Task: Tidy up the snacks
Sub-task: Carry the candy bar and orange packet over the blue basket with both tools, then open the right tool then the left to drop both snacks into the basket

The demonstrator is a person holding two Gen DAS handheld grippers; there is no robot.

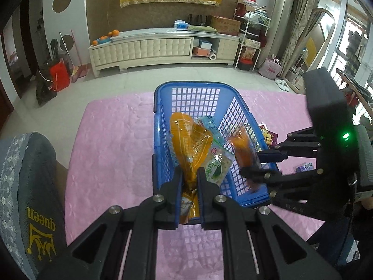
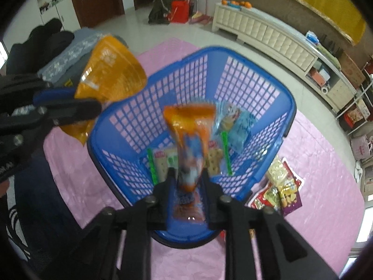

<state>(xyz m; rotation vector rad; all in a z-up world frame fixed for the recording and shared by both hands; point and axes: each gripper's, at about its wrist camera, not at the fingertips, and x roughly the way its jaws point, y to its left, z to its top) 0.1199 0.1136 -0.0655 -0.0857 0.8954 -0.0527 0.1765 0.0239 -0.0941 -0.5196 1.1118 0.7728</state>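
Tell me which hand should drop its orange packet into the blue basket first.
Right, probably. The right gripper hangs over the inside of the blue basket, fingers parted around its orange packet. The left gripper, clamped on its own orange packet, sits nearer the rim.

Left wrist view: close over near end of blue basket (image 1: 163,121), aimed steeply down and ahead toward the cabinet (image 1: 144,49) wall.
Right wrist view: close above the basket, steeper down, cabinet at upper right.
Shared: basket, pink cloth (image 1: 112,135), cabinet.
Cross-sight: each view catches the other gripper at its edge.
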